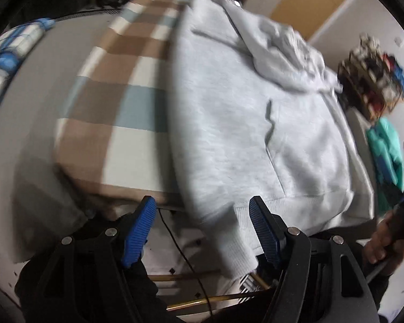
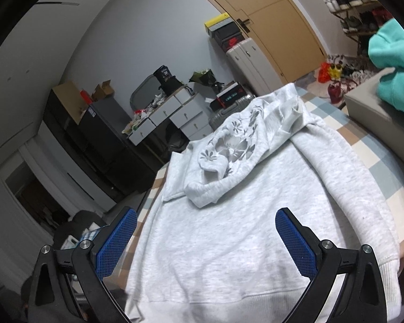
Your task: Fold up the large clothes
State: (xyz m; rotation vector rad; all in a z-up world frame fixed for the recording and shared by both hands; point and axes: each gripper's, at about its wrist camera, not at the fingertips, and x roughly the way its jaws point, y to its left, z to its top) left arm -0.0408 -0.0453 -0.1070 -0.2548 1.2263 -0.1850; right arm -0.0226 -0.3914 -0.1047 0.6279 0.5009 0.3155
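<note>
Left claw (image 1: 202, 231): released, over the grey hoodie's (image 1: 256, 123) hem at the checked bed's (image 1: 115, 107) near edge.
Right claw (image 2: 206, 239): released, nothing held.
Grip: hem corners should be pinched evenly, then carried toward the hood (image 2: 229, 145).

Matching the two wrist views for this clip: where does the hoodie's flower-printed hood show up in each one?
Left wrist: the hood is at upper right, bunched at the far end of the grey hoodie; its print is blurred.
Right wrist: the hood lies centre frame, flowers clear, beyond the open right gripper.
Shared landmark: the checked cover under the hoodie.
</note>
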